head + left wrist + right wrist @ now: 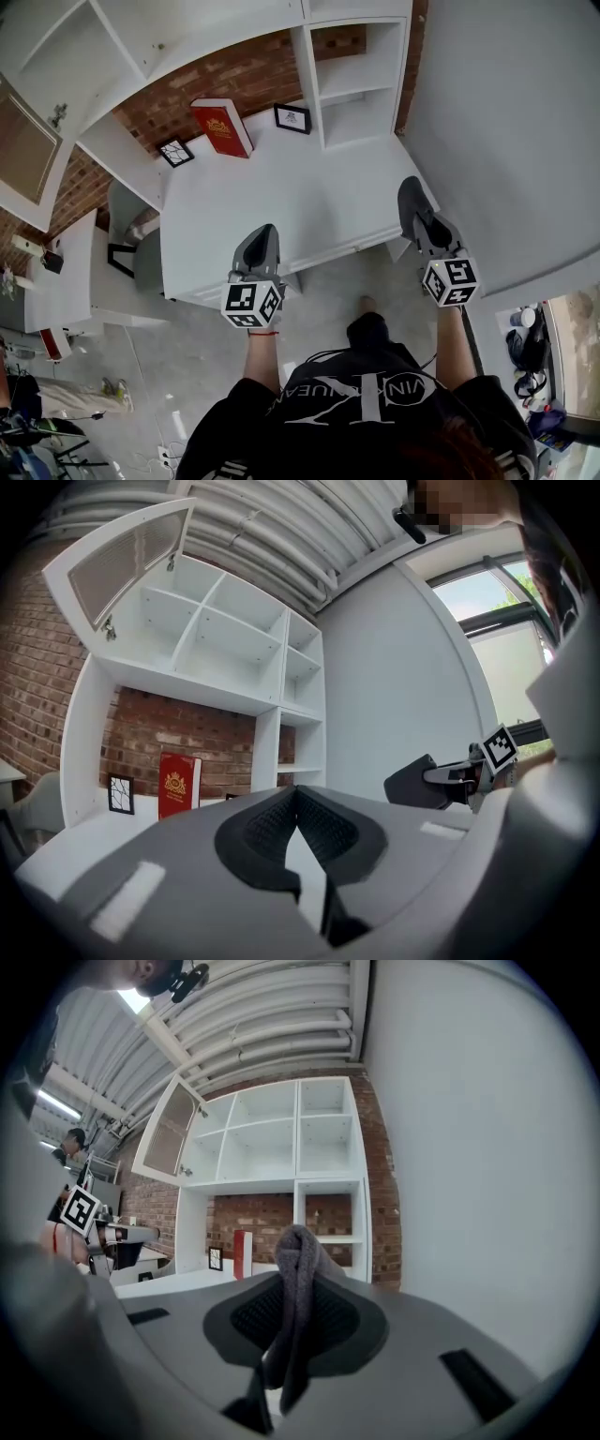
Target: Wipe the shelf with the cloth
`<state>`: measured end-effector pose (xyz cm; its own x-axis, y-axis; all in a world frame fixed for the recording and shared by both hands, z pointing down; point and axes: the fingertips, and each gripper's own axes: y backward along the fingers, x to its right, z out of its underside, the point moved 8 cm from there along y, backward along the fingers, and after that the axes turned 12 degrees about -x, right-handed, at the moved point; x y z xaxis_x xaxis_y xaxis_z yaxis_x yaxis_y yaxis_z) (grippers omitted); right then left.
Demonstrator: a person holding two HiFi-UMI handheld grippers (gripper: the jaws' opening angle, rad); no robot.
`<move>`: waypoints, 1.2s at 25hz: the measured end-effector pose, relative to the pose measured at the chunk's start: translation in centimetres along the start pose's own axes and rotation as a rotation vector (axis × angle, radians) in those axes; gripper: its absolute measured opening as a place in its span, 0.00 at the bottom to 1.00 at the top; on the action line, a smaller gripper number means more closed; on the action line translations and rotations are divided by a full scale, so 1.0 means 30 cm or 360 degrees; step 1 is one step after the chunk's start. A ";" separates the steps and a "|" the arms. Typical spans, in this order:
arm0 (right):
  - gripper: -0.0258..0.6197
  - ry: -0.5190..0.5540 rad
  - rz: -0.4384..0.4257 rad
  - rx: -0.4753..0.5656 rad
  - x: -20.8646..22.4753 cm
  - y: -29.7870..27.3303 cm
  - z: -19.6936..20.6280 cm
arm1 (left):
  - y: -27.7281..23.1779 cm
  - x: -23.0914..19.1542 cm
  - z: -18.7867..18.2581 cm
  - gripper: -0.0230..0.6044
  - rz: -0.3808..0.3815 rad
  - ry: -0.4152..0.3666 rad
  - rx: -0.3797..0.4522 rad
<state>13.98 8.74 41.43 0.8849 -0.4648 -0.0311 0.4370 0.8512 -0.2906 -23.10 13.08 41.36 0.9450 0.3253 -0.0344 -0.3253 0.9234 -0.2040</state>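
Cloth (298,1283), gray, sits pinched in the right gripper (412,197), at 3 o'clock of the white bench (309,187). Left gripper (264,236) is clenched on nothing, at 6 o'clock. Shelf (361,80) stands at 1 o'clock.
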 end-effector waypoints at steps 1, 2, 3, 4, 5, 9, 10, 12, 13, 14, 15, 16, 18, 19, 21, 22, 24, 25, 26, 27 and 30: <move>0.12 0.0006 -0.0014 -0.0001 0.019 -0.029 -0.013 | -0.027 -0.005 -0.014 0.06 -0.0010 0.0002 0.0010; 0.12 0.0016 -0.0030 -0.0001 0.037 -0.057 -0.026 | -0.054 -0.009 -0.028 0.06 -0.0021 0.0004 0.0022; 0.12 0.0027 -0.0047 -0.0004 0.055 -0.085 -0.039 | -0.082 -0.012 -0.041 0.06 -0.0033 0.0006 0.0033; 0.12 0.0037 -0.0063 -0.0007 0.073 -0.115 -0.052 | -0.111 -0.014 -0.052 0.06 -0.0044 0.0011 0.0040; 0.12 0.0045 -0.0077 -0.0011 0.092 -0.145 -0.062 | -0.141 -0.015 -0.060 0.06 -0.0052 0.0017 0.0041; 0.12 0.0065 -0.0126 -0.0020 0.167 -0.244 -0.086 | -0.246 -0.011 -0.074 0.06 -0.0073 0.0042 0.0038; 0.12 0.0066 -0.0134 -0.0024 0.184 -0.266 -0.089 | -0.268 -0.013 -0.076 0.06 -0.0081 0.0052 0.0038; 0.12 0.0070 -0.0152 -0.0032 0.217 -0.308 -0.094 | -0.310 -0.020 -0.081 0.06 -0.0106 0.0063 0.0032; 0.12 0.0072 -0.0162 -0.0036 0.233 -0.327 -0.097 | -0.331 -0.023 -0.085 0.06 -0.0121 0.0068 0.0030; 0.12 0.0076 -0.0173 -0.0039 0.251 -0.346 -0.101 | -0.353 -0.025 -0.091 0.06 -0.0134 0.0074 0.0031; 0.12 0.0079 -0.0183 -0.0041 0.270 -0.365 -0.105 | -0.377 -0.024 -0.096 0.06 -0.0145 0.0079 0.0033; 0.12 0.0083 -0.0193 -0.0043 0.290 -0.384 -0.109 | -0.403 -0.022 -0.102 0.06 -0.0153 0.0082 0.0035; 0.12 0.0087 -0.0210 -0.0044 0.331 -0.421 -0.112 | -0.455 -0.010 -0.109 0.06 -0.0161 0.0076 0.0035; 0.12 0.0088 -0.0217 -0.0044 0.351 -0.437 -0.111 | -0.479 -0.003 -0.111 0.06 -0.0164 0.0071 0.0033; 0.12 0.0084 -0.0233 -0.0039 0.388 -0.467 -0.106 | -0.522 0.012 -0.110 0.06 -0.0169 0.0059 0.0030; 0.12 0.0080 -0.0245 -0.0036 0.404 -0.479 -0.103 | -0.540 0.020 -0.107 0.06 -0.0172 0.0050 0.0030; 0.12 0.0070 -0.0273 -0.0032 0.434 -0.503 -0.103 | -0.575 0.035 -0.104 0.06 -0.0171 0.0016 0.0021; 0.12 0.0066 -0.0286 -0.0028 0.446 -0.517 -0.109 | -0.591 0.037 -0.108 0.06 -0.0171 -0.0005 0.0013; 0.12 0.0064 -0.0298 -0.0021 0.455 -0.531 -0.118 | -0.604 0.036 -0.118 0.06 -0.0176 -0.0020 0.0006; 0.12 0.0062 -0.0308 -0.0012 0.459 -0.544 -0.126 | -0.612 0.033 -0.130 0.06 -0.0185 -0.0027 0.0002; 0.12 0.0050 -0.0336 0.0016 0.456 -0.569 -0.143 | -0.623 0.022 -0.152 0.06 -0.0214 -0.0021 -0.0012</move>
<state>17.93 -13.18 41.87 0.7680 -0.6405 -0.0003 0.6141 0.7364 -0.2840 -16.25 -4.88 40.68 0.9794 0.2016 0.0065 -0.1956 0.9572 -0.2134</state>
